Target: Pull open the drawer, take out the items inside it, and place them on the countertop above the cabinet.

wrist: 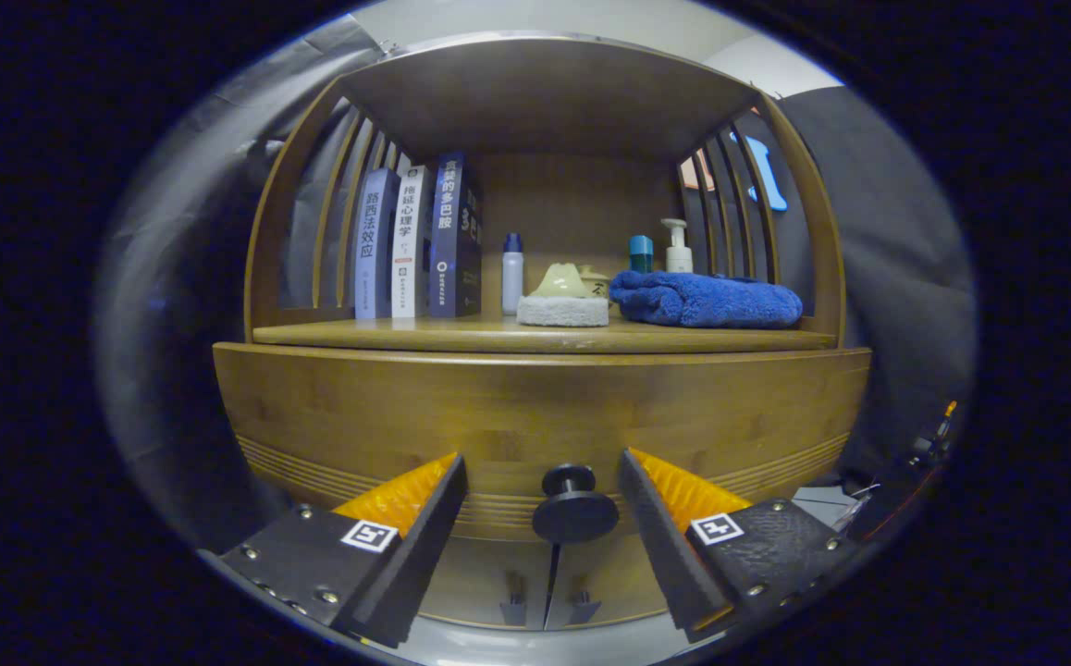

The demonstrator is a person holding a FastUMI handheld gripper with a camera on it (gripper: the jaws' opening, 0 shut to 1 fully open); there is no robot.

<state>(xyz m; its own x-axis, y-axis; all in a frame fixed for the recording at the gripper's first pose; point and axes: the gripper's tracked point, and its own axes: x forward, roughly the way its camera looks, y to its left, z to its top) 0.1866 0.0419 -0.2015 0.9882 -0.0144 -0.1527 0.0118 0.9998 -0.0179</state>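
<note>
Squarely lined up: open claw (pixel 543 518) straddling the knob (pixel 574 507) of a closed drawer (pixel 535 416).

Both fingers stand well apart, one on each side of the round knob, neither touching it and holding nothing. The drawer front sits flush with the cabinet, so whatever lies inside is hidden. On the tabletop (pixel 461 336) above rest books (pixel 415 242) at its left edge, a small bottle (pixel 512 273), a sponge (pixel 563 298) and a blue towel (pixel 707 299) toward its right edge. That fits either a drawer still to be emptied or one emptied and pushed shut again.
</note>
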